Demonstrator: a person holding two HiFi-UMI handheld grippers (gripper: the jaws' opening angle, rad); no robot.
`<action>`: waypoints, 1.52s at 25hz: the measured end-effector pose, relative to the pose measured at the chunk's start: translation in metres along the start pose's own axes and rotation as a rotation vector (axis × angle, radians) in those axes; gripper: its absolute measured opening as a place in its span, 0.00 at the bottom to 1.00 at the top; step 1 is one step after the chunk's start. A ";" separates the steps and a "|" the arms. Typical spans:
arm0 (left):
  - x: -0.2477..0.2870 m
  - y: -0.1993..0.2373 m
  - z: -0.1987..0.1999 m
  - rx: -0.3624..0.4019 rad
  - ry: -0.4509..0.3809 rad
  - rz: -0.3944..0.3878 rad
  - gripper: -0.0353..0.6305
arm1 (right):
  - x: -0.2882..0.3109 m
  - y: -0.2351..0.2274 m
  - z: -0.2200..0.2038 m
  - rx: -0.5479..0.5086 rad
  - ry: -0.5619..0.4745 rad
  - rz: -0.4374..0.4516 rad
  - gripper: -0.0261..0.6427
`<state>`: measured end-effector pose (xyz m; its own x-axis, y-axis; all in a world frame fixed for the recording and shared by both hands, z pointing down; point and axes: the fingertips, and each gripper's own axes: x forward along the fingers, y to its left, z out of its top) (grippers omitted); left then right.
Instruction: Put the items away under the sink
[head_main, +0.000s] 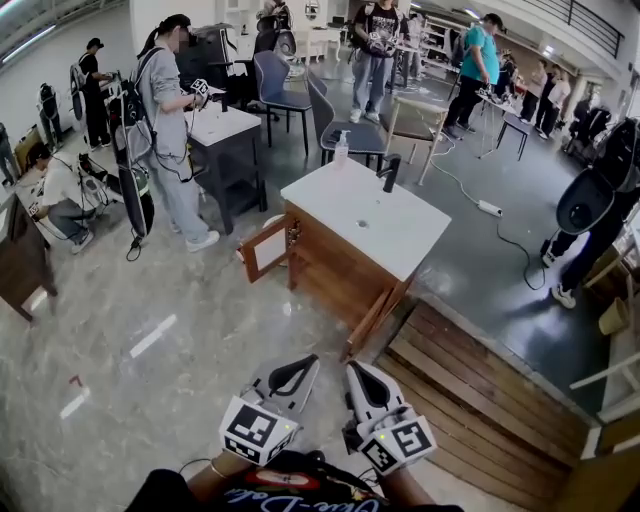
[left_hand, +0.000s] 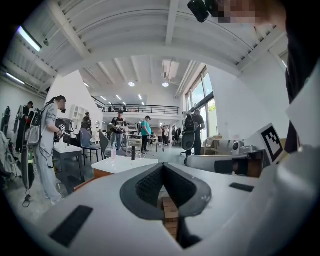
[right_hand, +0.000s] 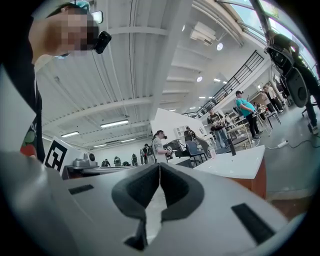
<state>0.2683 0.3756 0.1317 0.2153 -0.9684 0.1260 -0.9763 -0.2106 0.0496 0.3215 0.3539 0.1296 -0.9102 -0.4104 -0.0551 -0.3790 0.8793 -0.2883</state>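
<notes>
Honestly, left gripper (head_main: 308, 362) and right gripper (head_main: 353, 367) are both pressed together and empty, well apart from the sink cabinet (head_main: 330, 262); doors (head_main: 265, 247) hang open; I'd walk closer, then spread one claw for the soap bottle (head_main: 341, 150) on the countertop (head_main: 345, 210).

Sink cabinet (head_main: 335, 268): interior hidden in the head view. Bottle (head_main: 342, 150): label too small to read. Wearer's left forearm (head_main: 212, 472): cut off by the lower edge.

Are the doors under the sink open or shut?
Open: both cabinet doors stand swung outward in the head view.
</notes>
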 end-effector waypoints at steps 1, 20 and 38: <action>0.003 0.001 0.001 -0.001 -0.001 -0.006 0.06 | 0.002 -0.002 0.001 -0.001 -0.002 -0.004 0.05; 0.044 0.102 0.017 -0.012 -0.021 -0.073 0.06 | 0.107 -0.012 0.007 -0.036 -0.004 -0.045 0.05; 0.052 0.203 0.017 0.001 -0.039 -0.130 0.06 | 0.207 -0.005 -0.006 -0.059 0.000 -0.107 0.05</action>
<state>0.0808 0.2799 0.1316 0.3386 -0.9375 0.0804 -0.9404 -0.3343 0.0617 0.1337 0.2658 0.1253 -0.8640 -0.5028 -0.0269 -0.4833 0.8431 -0.2358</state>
